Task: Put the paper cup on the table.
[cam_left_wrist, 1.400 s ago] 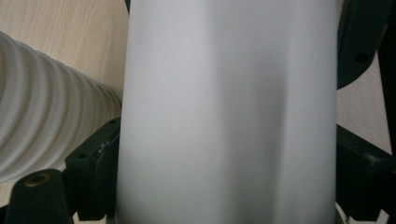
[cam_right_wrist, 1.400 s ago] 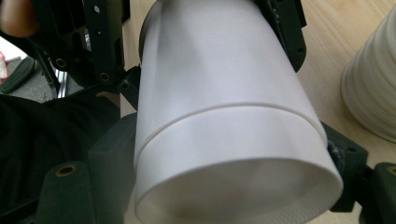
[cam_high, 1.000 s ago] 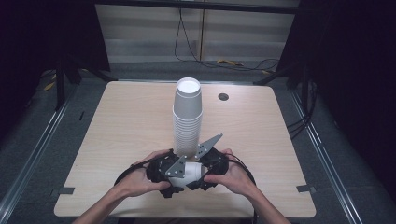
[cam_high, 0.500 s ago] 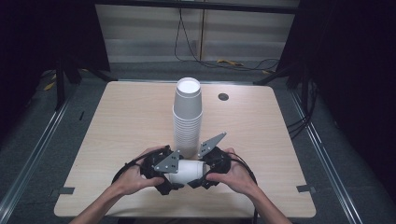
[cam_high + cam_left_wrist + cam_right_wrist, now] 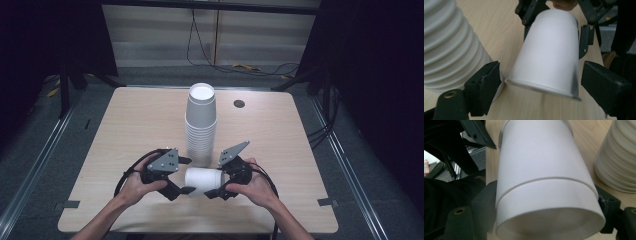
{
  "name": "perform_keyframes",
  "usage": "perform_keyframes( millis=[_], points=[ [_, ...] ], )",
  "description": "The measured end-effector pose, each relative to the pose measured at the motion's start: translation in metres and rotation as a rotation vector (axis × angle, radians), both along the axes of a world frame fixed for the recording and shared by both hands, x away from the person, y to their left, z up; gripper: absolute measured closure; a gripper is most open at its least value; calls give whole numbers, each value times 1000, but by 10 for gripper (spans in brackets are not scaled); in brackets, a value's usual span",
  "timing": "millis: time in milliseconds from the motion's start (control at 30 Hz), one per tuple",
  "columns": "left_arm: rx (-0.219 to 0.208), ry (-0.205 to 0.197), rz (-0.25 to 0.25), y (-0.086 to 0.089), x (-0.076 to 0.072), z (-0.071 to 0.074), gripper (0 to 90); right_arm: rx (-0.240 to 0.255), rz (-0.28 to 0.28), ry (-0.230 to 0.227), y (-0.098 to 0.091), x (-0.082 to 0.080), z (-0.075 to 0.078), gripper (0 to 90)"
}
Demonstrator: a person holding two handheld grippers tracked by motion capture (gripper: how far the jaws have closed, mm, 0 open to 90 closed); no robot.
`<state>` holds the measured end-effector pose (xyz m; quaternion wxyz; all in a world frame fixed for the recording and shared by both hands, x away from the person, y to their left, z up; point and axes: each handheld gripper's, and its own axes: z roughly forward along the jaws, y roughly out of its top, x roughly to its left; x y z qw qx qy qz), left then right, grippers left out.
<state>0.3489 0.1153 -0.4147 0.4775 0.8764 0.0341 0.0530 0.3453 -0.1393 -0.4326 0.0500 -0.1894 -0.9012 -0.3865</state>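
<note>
A white paper cup (image 5: pixel 202 180) lies on its side near the table's front edge, between both grippers. My right gripper (image 5: pixel 217 179) is shut on its mouth end; the pads (image 5: pixel 482 202) press the cup (image 5: pixel 544 170) on both sides near the rim. A thin ridge runs round the cup, and I cannot tell whether it is two nested cups. My left gripper (image 5: pixel 186 176) straddles the base end. Its jaws have just been closing, and its pads (image 5: pixel 486 82) stand a narrow gap off the cup (image 5: pixel 549 55). A tall stack of white cups (image 5: pixel 201 125) stands upside down just behind.
The stack of cups (image 5: pixel 446 45) (image 5: pixel 619 157) stands close beside both grippers. A small dark round hole (image 5: pixel 239 104) sits in the wooden table (image 5: pixel 125 125) at the back right. Cables trail from both grippers toward the front edge.
The left gripper has drawn a little to the left, and more of the lying cup shows between the two grippers. The right hand has kept still.
</note>
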Motion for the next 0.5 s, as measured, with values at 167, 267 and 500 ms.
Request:
perform_keyframes(
  millis=[167, 267, 500],
  points=[
    [-89, 45, 21, 7, 4, 4, 158, 11, -15, 3, -4, -2, -4, 221],
    [-97, 51, 33, 11, 5, 5, 157, 24, -27, -3, -7, -2, -5, 221],
    [-117, 72, 68, 20, 7, 2, 158, 88, -59, -42, -18, -7, -5, 219]
  ],
)
